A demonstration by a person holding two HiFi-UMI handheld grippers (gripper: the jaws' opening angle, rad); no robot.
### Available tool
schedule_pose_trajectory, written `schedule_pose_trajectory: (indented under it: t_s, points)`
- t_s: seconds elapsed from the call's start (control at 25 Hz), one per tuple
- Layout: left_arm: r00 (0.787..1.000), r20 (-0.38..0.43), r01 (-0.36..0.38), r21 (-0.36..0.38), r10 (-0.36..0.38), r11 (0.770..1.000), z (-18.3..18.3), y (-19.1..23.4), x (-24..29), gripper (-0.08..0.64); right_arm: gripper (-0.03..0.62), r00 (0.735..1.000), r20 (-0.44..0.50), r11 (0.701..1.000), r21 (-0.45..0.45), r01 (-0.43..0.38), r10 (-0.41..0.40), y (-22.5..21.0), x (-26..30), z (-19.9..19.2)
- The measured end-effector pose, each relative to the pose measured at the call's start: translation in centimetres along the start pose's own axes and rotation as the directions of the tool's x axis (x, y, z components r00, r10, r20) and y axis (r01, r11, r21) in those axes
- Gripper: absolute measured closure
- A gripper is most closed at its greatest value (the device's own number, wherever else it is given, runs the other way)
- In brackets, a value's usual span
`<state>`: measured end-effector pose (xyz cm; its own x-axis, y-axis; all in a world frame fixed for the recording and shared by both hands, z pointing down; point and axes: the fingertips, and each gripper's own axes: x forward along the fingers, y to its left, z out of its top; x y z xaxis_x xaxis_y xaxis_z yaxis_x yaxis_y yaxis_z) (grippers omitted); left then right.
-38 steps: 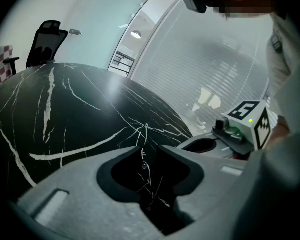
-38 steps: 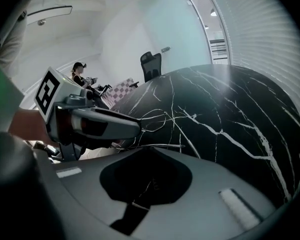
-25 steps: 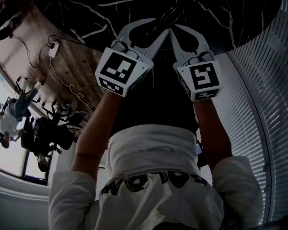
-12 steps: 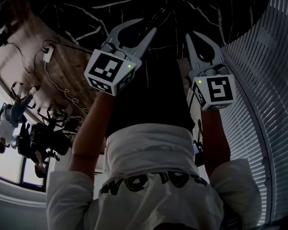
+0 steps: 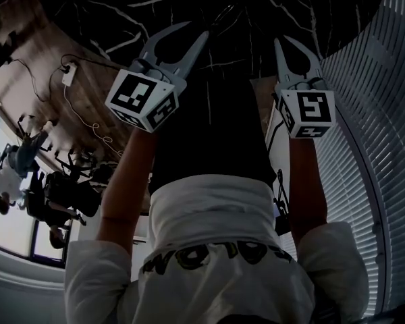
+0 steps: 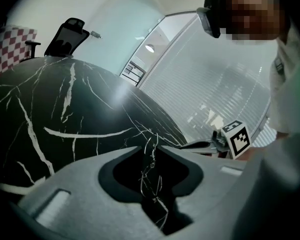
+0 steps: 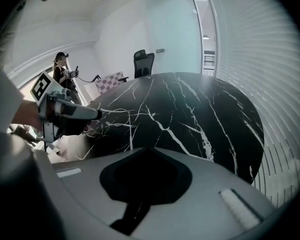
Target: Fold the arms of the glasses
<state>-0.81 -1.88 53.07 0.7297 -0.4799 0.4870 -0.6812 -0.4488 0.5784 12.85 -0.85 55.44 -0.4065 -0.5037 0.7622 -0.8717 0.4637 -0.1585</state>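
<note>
No glasses show in any view. Both grippers are held over a black marble table [image 5: 256, 5] with white veins. My left gripper [image 5: 197, 30] is at the left, its jaws a narrow gap apart with nothing between them; in the left gripper view [image 6: 149, 146] only the table's veins show through the gap. At the right, my right gripper [image 5: 287, 40] is shut and empty, and its tips meet in the right gripper view [image 7: 145, 149]. Each gripper sees the other off to its side, well apart.
A black office chair [image 7: 143, 61] and a checkered chair [image 7: 111, 79] stand beyond the table's far edge. Slatted blinds [image 5: 385, 113] run along the right. A cable and power strip [image 5: 73, 73] lie on the wood floor at left. People stand in the background [image 7: 62, 69].
A second ago the two grippers' tips were close together at the middle. They have drawn apart: the left one to the left, the right one to the right.
</note>
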Motion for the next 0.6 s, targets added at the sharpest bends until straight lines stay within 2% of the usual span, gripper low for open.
schedule_pose_trajectory:
  t_s: [0.16,0.6]
  points:
    - [0.999,0.001,0.038,-0.027,-0.038,0.999,-0.5,-0.9,0.2,0.472,0.591,1.000,-0.004,1.000,0.005,-0.021,0.021,1.2,0.2,-0.4]
    - [0.998,-0.010,0.057,-0.066,-0.058,0.996,-1.9,-1.9,0.5,0.472,0.591,0.997,-0.002,0.997,0.032,-0.076,0.076,4.8,0.8,-0.9]
